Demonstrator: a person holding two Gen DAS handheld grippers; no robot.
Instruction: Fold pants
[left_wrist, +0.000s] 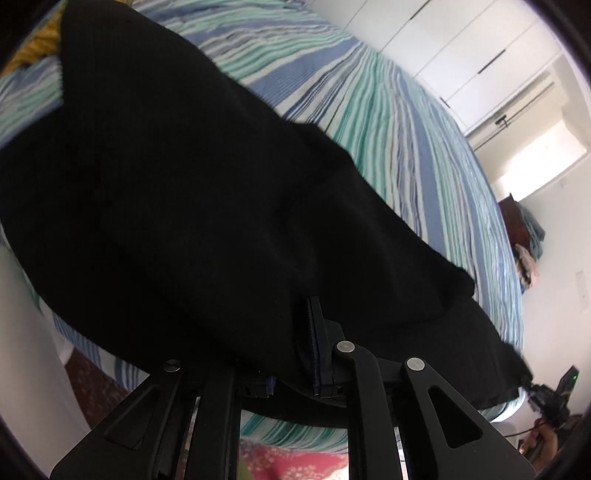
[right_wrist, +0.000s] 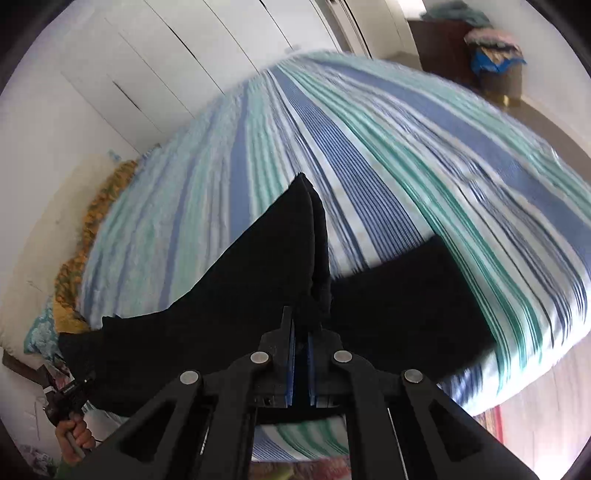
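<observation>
The black pants (left_wrist: 192, 206) hang above a striped bed (left_wrist: 399, 155), stretched between my two grippers. My left gripper (left_wrist: 291, 343) is shut on the pants' edge; the cloth drapes over its left finger and hides it. In the right wrist view the pants (right_wrist: 258, 295) rise in a fold between the fingers, and my right gripper (right_wrist: 301, 354) is shut on that fold. The other gripper (right_wrist: 70, 398) shows at the lower left, held by a hand, and the right one shows in the left wrist view (left_wrist: 550, 395) at the lower right.
The bed (right_wrist: 406, 155) has a blue, teal and white striped sheet. White wardrobe doors (right_wrist: 147, 59) stand beyond it. A yellow patterned cloth (right_wrist: 92, 229) lies at the bed's head. A laundry basket (right_wrist: 495, 62) stands by a dark cabinet. A red patterned rug (left_wrist: 295, 461) lies below.
</observation>
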